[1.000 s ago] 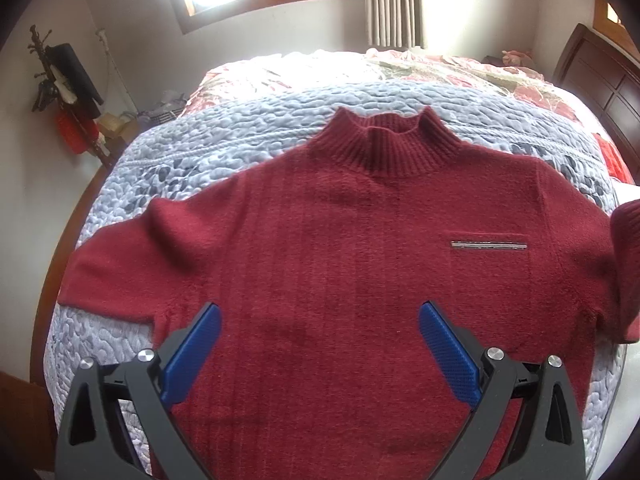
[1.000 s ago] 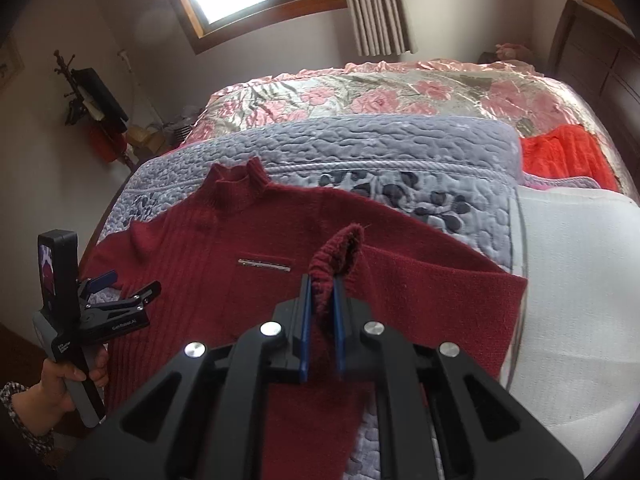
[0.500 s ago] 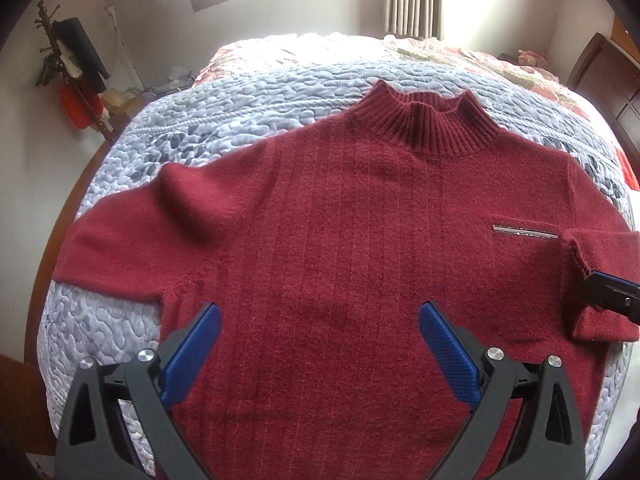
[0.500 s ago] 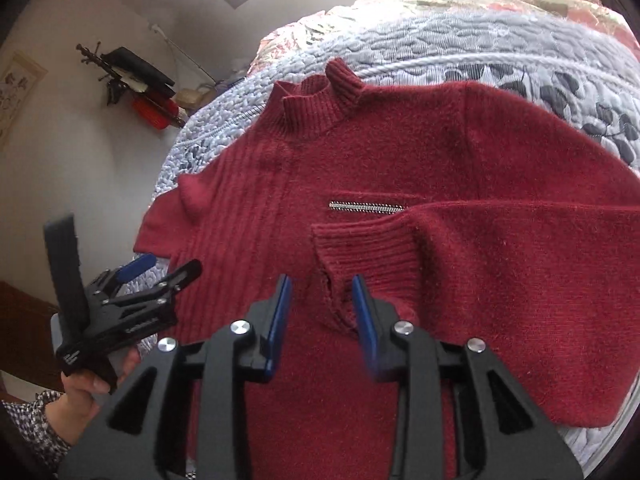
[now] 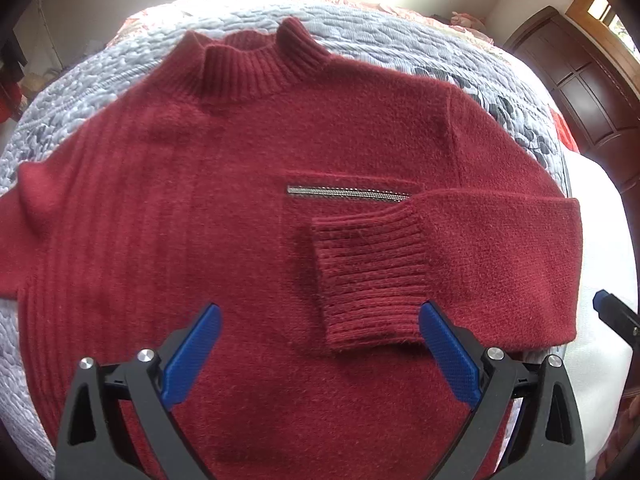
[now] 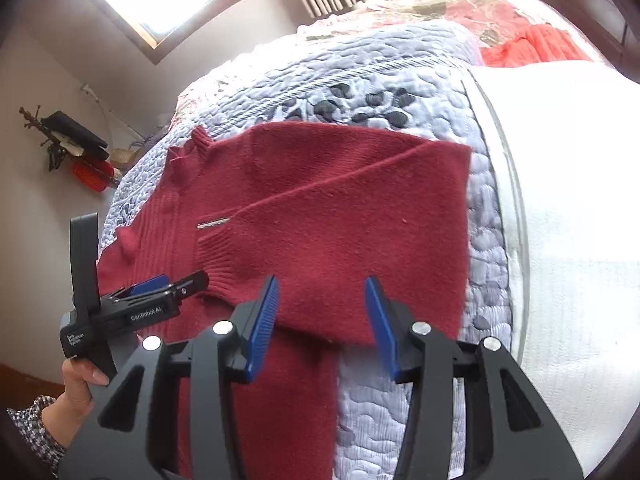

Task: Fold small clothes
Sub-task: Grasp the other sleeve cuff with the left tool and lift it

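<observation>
Across the quilted grey bedspread [image 5: 400, 40] lies a fuzzy dark-red knit sweater [image 5: 200, 220], its ribbed cuff [image 5: 370, 276] folded beneath a metallic pocket trim [image 5: 348, 193]. At left, the left gripper [image 6: 172, 284], lettered "GenRobot AI", gapes wide, empty; the right gripper [image 6: 322, 320] spreads moderately, holding nothing.

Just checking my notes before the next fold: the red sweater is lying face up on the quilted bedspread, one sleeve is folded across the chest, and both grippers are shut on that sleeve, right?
Not quite. Both grippers are open and hold nothing: the left gripper and the right gripper each show their blue fingers apart in their own wrist views. The rest stands: the red sweater lies face up on the quilted bedspread, with one sleeve folded across the chest.
</observation>
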Motion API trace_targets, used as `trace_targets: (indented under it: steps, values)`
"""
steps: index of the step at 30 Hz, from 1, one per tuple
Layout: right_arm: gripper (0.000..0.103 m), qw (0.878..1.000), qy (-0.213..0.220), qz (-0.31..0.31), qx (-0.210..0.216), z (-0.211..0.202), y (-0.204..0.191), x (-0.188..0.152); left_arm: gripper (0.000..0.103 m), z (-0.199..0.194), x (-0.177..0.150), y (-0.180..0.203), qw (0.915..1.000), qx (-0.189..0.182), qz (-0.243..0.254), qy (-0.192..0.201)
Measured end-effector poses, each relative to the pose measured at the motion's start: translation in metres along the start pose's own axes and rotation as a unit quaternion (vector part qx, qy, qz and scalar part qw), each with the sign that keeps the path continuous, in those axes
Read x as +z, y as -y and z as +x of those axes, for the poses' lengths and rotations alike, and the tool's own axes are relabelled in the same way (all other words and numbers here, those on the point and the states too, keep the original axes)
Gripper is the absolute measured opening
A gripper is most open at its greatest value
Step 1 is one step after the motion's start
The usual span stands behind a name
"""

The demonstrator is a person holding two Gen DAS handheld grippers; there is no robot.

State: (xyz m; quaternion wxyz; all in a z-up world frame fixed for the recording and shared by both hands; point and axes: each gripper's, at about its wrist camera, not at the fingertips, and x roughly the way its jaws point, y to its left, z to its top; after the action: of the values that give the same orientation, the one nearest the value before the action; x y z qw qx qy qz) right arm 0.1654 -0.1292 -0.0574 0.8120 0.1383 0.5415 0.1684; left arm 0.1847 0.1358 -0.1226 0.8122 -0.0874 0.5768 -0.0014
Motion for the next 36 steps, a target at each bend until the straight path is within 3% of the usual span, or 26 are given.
trace_targets:
  steps: [4, 6, 8, 10, 12, 14, 16, 21, 27, 30, 33, 36]
  values:
    - [0.045, 1.0, -0.001, 0.016, -0.006, 0.0, 0.019, -0.009, 0.095, 0.012, 0.003, 0.016, 0.9998, -0.018, -0.002, -0.011]
    - [0.045, 1.0, -0.002, 0.023, -0.008, 0.002, 0.024, -0.012, 0.089, 0.016, 0.004, 0.024, 0.9994, -0.028, 0.001, -0.018]
    - [0.045, 1.0, -0.003, 0.024, -0.012, 0.004, 0.026, -0.012, 0.075, 0.02, 0.006, 0.032, 0.9993, -0.032, 0.005, -0.02]
    - [0.045, 1.0, -0.002, 0.02, -0.017, 0.004, 0.026, -0.012, 0.071, 0.022, 0.006, 0.04, 0.9995, -0.027, 0.011, -0.016]
    - [0.045, 1.0, -0.001, 0.021, -0.017, 0.004, 0.027, -0.011, 0.054, 0.023, 0.007, 0.044, 0.9995, -0.028, 0.013, -0.01]
    - [0.045, 1.0, 0.0, 0.025, -0.017, 0.005, 0.029, -0.009, 0.03, 0.019, 0.007, 0.048, 0.9989, -0.045, 0.01, -0.004]
    - [0.045, 0.999, 0.002, 0.032, -0.019, 0.005, 0.033, -0.008, 0.02, 0.013, 0.008, 0.05, 0.9979, -0.064, 0.01, -0.001]
    - [0.046, 0.998, 0.009, 0.056, -0.01, 0.001, 0.043, -0.007, 0.016, -0.027, 0.01, 0.031, 0.9959, -0.072, -0.007, 0.055]
    - [0.049, 0.998, 0.005, 0.057, 0.007, 0.007, 0.036, -0.005, 0.016, -0.075, 0.021, -0.035, 0.9928, -0.017, -0.019, 0.117]
    - [0.057, 0.998, -0.005, 0.053, 0.025, 0.019, 0.023, -0.001, 0.016, -0.087, 0.018, -0.079, 0.9913, 0.014, -0.039, 0.125]
    - [0.057, 0.998, -0.019, 0.046, 0.04, 0.036, 0.008, 0.004, 0.016, -0.093, 0.009, -0.111, 0.9894, 0.048, -0.059, 0.124]
    - [0.07, 0.997, -0.039, 0.043, 0.053, 0.055, -0.005, 0.009, 0.016, -0.085, -0.002, -0.138, 0.9899, 0.053, -0.075, 0.108]
